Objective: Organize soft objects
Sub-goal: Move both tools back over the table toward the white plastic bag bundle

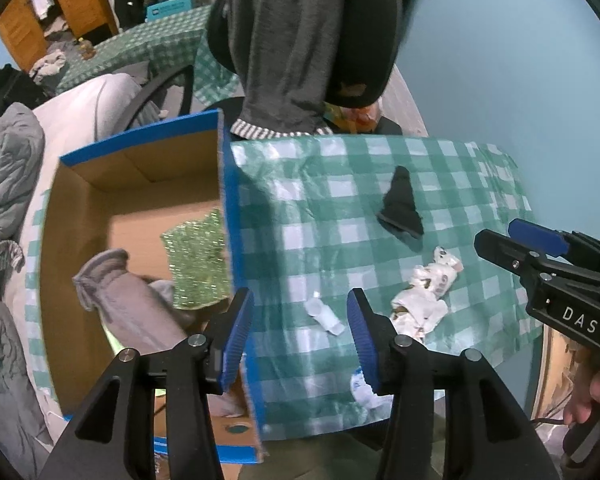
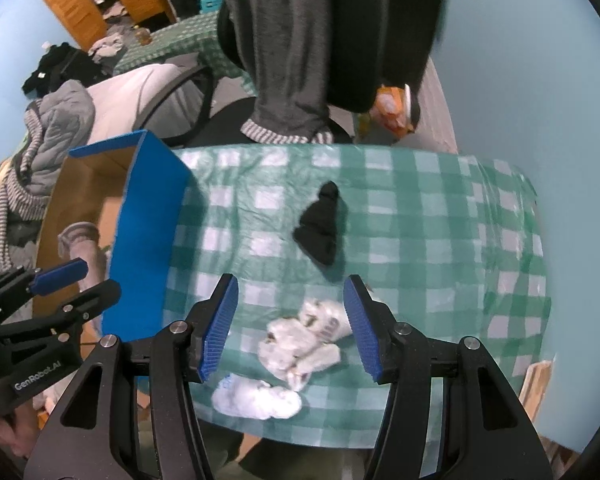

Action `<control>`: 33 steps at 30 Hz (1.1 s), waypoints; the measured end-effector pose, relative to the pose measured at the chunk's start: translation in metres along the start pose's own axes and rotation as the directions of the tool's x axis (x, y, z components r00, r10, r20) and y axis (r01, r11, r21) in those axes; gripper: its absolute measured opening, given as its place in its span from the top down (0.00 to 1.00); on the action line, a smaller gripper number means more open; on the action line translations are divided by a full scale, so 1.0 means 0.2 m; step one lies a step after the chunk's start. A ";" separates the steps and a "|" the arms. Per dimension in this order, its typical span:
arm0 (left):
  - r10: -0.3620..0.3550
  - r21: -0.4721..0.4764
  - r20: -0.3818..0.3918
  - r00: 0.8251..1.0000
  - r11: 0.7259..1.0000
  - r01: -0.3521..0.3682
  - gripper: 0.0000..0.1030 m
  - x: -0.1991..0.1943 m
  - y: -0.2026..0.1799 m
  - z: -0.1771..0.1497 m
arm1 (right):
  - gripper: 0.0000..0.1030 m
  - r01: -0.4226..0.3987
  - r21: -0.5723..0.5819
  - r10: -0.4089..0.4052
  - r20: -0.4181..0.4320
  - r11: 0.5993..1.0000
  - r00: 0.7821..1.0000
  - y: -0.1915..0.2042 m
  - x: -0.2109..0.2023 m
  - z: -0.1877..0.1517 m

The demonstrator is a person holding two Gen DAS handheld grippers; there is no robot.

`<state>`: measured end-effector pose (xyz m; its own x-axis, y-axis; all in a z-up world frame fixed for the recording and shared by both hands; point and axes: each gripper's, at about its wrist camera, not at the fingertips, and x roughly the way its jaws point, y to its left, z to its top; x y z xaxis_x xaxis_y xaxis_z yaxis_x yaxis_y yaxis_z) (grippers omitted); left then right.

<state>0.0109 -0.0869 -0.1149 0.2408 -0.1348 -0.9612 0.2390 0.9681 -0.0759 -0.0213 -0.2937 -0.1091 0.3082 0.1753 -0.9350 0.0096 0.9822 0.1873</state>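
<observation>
At the left edge of the checked tablecloth (image 2: 420, 216) stands the cardboard box (image 1: 226, 200), blue outside, already holding a grey sock (image 1: 128, 300) and a glittery green cloth (image 1: 196, 260). My left gripper (image 1: 300, 336) hangs over the box's right wall, jaws spread and nothing between them.

Moving right, near the front edge of the table lies a fluffy white sock (image 2: 256, 400), and touching it on the far side a crumpled white printed sock bundle (image 2: 304, 344). My right gripper (image 2: 290, 328) sits over that bundle, jaws released and straddling it, not yet closed.

I judge the bundle to be light, limp and compressible, so I would pinch it through its thick middle fold; a grab at a loose edge would probably let it unroll and trail.

Further back, toward the table's centre, lies a black sock (image 2: 320, 228), well apart from the rest. The box's tall right wall is the obstacle: anything carried must clear it.
</observation>
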 end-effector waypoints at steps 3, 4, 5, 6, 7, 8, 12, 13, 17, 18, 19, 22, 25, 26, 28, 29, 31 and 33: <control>-0.012 -0.005 -0.026 1.000 1.000 0.012 0.52 0.05 -0.03 0.00 | 0.44 0.008 0.015 -0.008 -0.011 1.000 1.000 -0.04 0.01 -0.02; -0.014 -0.007 -0.034 0.999 1.000 0.014 0.52 0.07 -0.04 0.00 | 0.44 0.010 0.017 -0.010 -0.014 1.000 1.000 -0.05 0.01 -0.03; -0.017 -0.010 -0.040 0.999 1.000 0.017 0.52 0.08 -0.04 0.00 | 0.44 0.012 0.020 -0.011 -0.017 1.000 1.000 -0.07 0.02 -0.04; -0.018 -0.012 -0.046 0.999 1.000 0.017 0.52 0.10 -0.05 0.00 | 0.44 0.013 0.022 -0.012 -0.019 1.000 1.000 -0.08 0.02 -0.04; -0.018 -0.015 -0.051 0.999 1.000 0.017 0.52 0.11 -0.05 0.00 | 0.44 0.014 0.025 -0.014 -0.022 1.000 1.000 -0.09 0.03 -0.04; -0.018 -0.017 -0.057 0.998 1.000 0.017 0.52 0.13 -0.05 -0.01 | 0.44 0.015 0.028 -0.015 -0.025 0.999 1.000 -0.10 0.03 -0.05; -0.010 -0.031 -0.078 0.997 1.000 0.007 0.52 0.18 -0.04 -0.01 | 0.43 0.015 0.040 -0.013 -0.038 0.999 0.999 -0.13 0.06 -0.06; -0.010 -0.037 -0.084 0.996 0.999 0.007 0.52 0.19 -0.03 -0.01 | 0.43 0.014 0.041 -0.012 -0.041 0.999 0.999 -0.13 0.06 -0.07; -0.003 -0.053 -0.100 0.995 0.999 -0.002 0.52 0.23 -0.01 -0.03 | 0.41 0.009 0.049 -0.007 -0.056 0.999 0.998 -0.14 0.09 -0.08; -0.002 -0.056 -0.103 0.995 0.998 -0.003 0.52 0.24 0.00 -0.03 | 0.41 0.009 0.049 -0.006 -0.059 0.999 0.998 -0.14 0.10 -0.08; 0.000 -0.058 -0.108 0.994 0.998 -0.007 0.52 0.25 0.01 -0.03 | 0.41 0.008 0.049 -0.005 -0.062 0.999 0.998 -0.14 0.10 -0.08; 0.011 -0.067 -0.114 0.993 0.998 -0.019 0.52 0.26 0.04 -0.04 | 0.40 0.007 0.048 -0.004 -0.067 0.999 0.998 -0.13 0.12 -0.09; -0.002 -0.072 -0.116 0.993 0.997 -0.006 0.52 0.27 0.06 -0.05 | 0.40 0.009 0.046 -0.005 -0.071 0.999 0.997 -0.12 0.13 -0.09; -0.001 -0.069 -0.116 0.993 0.998 -0.007 0.52 0.26 0.07 -0.05 | 0.40 0.010 0.047 -0.006 -0.073 0.999 0.997 -0.12 0.14 -0.09; 0.004 -0.062 -0.115 0.993 0.998 -0.011 0.52 0.27 0.07 -0.05 | 0.40 0.010 0.050 -0.006 -0.078 0.999 0.997 -0.12 0.15 -0.10; 0.007 -0.059 -0.115 0.993 0.998 -0.013 0.52 0.27 0.07 -0.06 | 0.40 0.009 0.052 -0.005 -0.080 0.999 0.997 -0.11 0.16 -0.10; 0.010 -0.061 -0.116 0.993 0.998 -0.017 0.52 0.27 0.08 -0.06 | 0.40 0.010 0.053 -0.006 -0.083 0.999 0.997 -0.11 0.17 -0.10; 0.012 -0.068 -0.118 0.993 0.997 -0.020 0.52 0.28 0.10 -0.07 | 0.40 0.010 0.056 -0.005 -0.087 0.998 0.996 -0.11 0.18 -0.11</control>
<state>0.0157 -0.0725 -0.1731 0.1311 -0.0975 -0.9866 0.1697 0.9827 -0.0746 -0.0316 -0.3072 -0.1530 0.2242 0.1757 -0.9586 0.0656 0.9787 0.1947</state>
